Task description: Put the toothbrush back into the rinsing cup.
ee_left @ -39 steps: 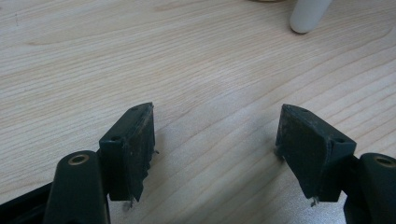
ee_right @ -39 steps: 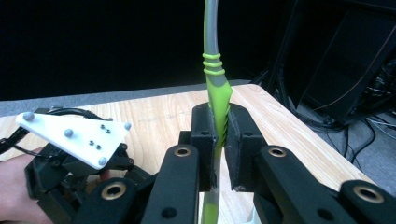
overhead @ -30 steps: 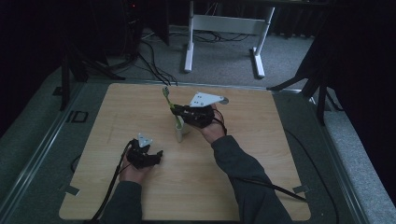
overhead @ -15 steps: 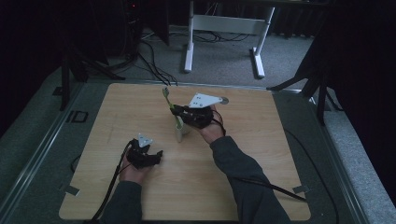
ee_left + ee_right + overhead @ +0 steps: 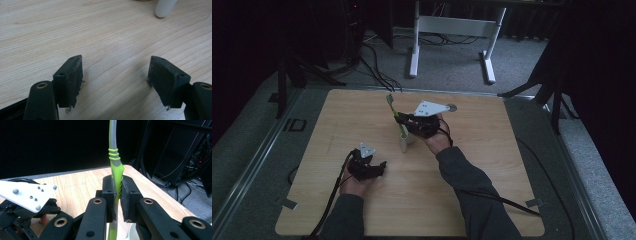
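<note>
While the right hand-held gripper clamps its black jaws on the slim lime-green and grey plastic toothbrush, that brush stands nearly upright, its lower end in the small white cylindrical cup near the middle of the light wooden counter. Well apart, toward the near left, the left hand-held gripper rests low over bare wood, jaws spread wide and holding nothing.

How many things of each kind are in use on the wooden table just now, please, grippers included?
Grippers: 2, the left gripper, open, and the right gripper, shut on the toothbrush.
Green toothbrush: 1
White cup: 1
Total: 4
</note>
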Tool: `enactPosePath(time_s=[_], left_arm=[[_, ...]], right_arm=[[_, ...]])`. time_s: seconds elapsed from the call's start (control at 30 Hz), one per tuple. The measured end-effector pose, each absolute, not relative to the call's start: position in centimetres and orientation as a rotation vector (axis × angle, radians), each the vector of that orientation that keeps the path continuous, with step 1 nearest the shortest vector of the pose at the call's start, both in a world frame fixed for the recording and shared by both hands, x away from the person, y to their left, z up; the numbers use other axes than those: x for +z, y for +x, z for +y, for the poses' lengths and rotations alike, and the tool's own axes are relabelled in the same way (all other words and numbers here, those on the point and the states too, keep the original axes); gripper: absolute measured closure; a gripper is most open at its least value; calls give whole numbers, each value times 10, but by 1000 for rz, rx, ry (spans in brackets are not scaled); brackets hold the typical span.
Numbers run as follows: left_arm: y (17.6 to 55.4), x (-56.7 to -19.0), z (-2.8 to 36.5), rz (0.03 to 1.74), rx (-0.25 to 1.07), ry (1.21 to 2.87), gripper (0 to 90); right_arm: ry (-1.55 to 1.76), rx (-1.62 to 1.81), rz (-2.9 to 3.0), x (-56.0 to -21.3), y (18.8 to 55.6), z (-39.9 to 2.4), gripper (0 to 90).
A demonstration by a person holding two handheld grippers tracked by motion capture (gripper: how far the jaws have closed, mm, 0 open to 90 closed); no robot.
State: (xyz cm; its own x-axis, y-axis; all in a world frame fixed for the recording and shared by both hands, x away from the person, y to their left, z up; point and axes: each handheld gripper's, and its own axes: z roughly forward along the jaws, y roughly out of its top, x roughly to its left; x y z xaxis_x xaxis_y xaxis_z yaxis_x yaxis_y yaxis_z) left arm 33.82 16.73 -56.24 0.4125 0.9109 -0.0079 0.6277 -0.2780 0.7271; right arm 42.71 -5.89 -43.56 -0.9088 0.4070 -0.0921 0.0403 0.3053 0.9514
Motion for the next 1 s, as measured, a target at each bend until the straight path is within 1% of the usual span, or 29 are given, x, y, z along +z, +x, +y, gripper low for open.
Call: enactPosePath(time_s=[1.0], left_arm=[[338, -562, 167, 1299, 551, 2016, 292]], right_arm=[[403, 1550, 2329, -453, 425, -54, 820]])
